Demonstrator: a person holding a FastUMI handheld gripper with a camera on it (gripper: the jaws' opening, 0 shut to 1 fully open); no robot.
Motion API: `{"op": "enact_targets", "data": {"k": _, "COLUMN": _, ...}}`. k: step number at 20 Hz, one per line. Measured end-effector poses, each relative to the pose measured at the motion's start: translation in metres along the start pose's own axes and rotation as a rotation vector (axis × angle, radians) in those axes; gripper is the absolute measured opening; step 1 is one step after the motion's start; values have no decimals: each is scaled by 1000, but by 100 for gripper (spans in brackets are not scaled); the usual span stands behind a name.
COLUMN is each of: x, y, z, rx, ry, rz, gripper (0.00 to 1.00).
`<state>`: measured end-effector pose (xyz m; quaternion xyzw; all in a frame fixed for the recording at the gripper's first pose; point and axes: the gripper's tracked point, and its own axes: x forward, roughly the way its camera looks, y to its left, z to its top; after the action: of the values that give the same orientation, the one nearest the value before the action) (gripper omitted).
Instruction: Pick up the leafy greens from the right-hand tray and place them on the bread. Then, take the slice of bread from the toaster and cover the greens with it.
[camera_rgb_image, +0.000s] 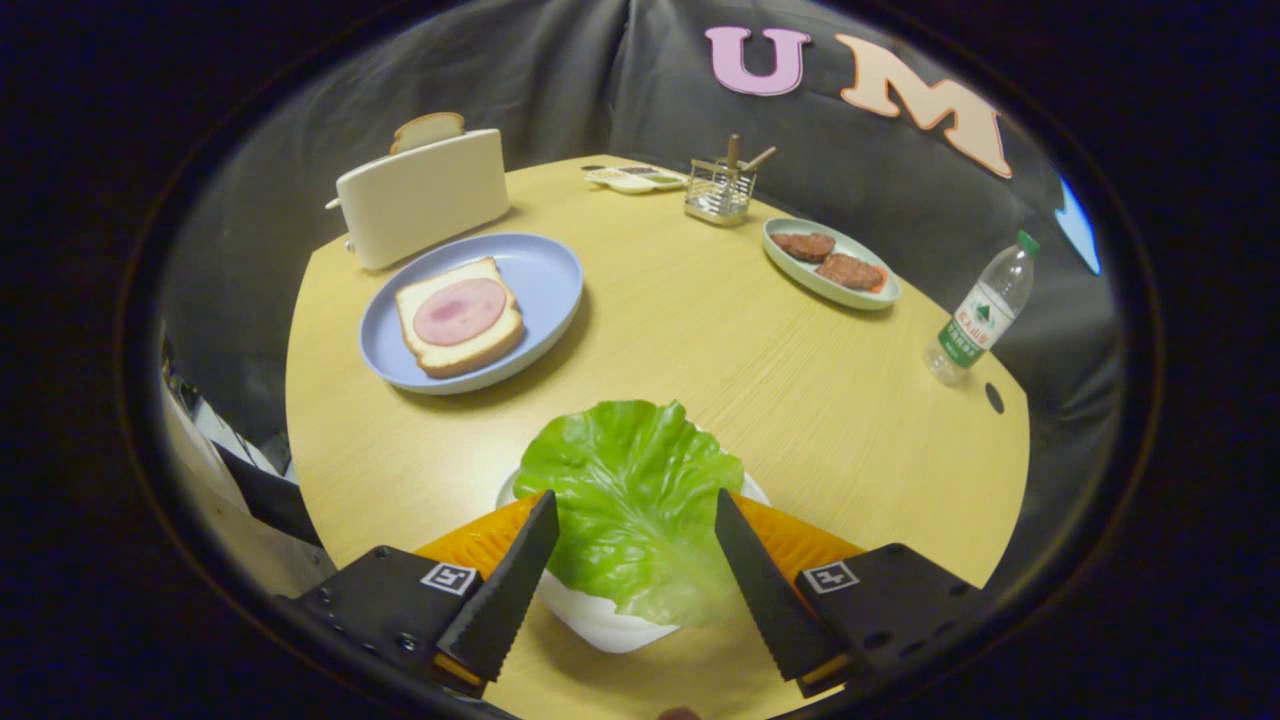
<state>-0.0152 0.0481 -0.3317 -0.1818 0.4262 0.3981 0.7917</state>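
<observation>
The white tray (600, 625) is mostly hidden under the leafy greens (635, 505) lying on it. The gripper (637, 508) hangs low over the surface (700, 330), fingers spread wide, the greens between them, unpinched. Beyond, the bread (458, 318) sits on a blue plate (545, 270).

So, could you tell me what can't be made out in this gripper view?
- White tray: mostly hidden under the lettuce leaf.
- Gripper: fingers flank the leaf, contact unclear.
- Toaster: the bread slice shows just its top.
- Wire caddy and small dish: contents too small.
</observation>
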Motion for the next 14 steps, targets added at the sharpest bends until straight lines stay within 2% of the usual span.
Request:
{"op": "enact_targets", "data": {"k": 9, "x": 10, "y": 4, "z": -11, "rx": 123, "ry": 52, "rz": 18, "gripper": 99}}
{"op": "enact_targets", "data": {"k": 14, "x": 10, "y": 6, "z": -11, "rx": 145, "ry": 69, "rz": -15, "gripper": 68}}
